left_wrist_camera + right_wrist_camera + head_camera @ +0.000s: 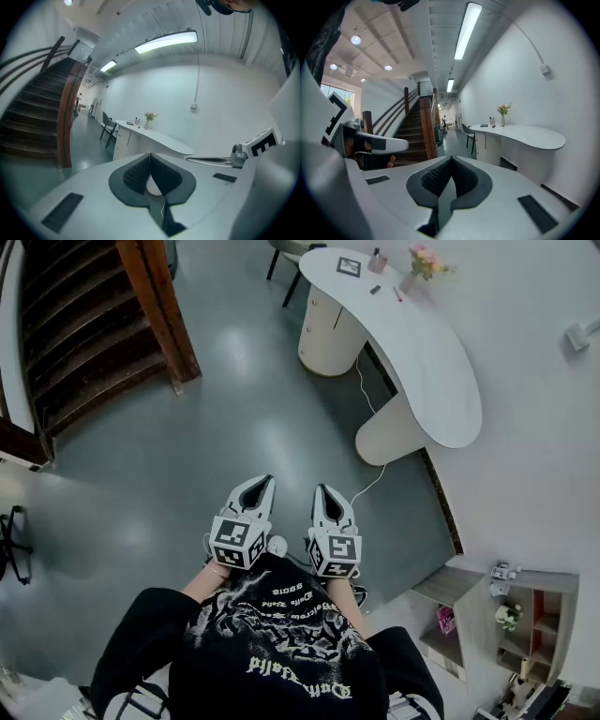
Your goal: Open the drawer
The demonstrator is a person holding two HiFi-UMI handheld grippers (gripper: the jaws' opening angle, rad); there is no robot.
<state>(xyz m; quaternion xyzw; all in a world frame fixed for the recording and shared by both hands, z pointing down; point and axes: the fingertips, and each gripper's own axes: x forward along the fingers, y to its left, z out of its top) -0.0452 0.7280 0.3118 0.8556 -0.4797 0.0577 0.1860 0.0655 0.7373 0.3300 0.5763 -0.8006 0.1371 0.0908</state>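
Glossy grey-green floor (pixel 216 418), white wall (pixel 544 427). Left gripper (pixel 266 482) and right gripper (pixel 321 490) are side by side, low in front of the person, both with jaws closed on nothing. Curved white desk (pixel 441 381) at 1 o'clock, well apart. Drawer unit (pixel 323 334) sits under its far end. Wooden staircase (pixel 84 334) at 11 o'clock. Flowers (pixel 422 261) on the desk.

**A reception lobby**

A long curved white desk (pixel 441 381) stands along a bare white wall, with a vase of flowers (pixel 422 262) on it and 1 chair (pixel 287 249) at its end. A dark wooden staircase (pixel 84 334) rises from the glossy grey floor (pixel 234 427), and strip lights (pixel 165 41) run overhead.
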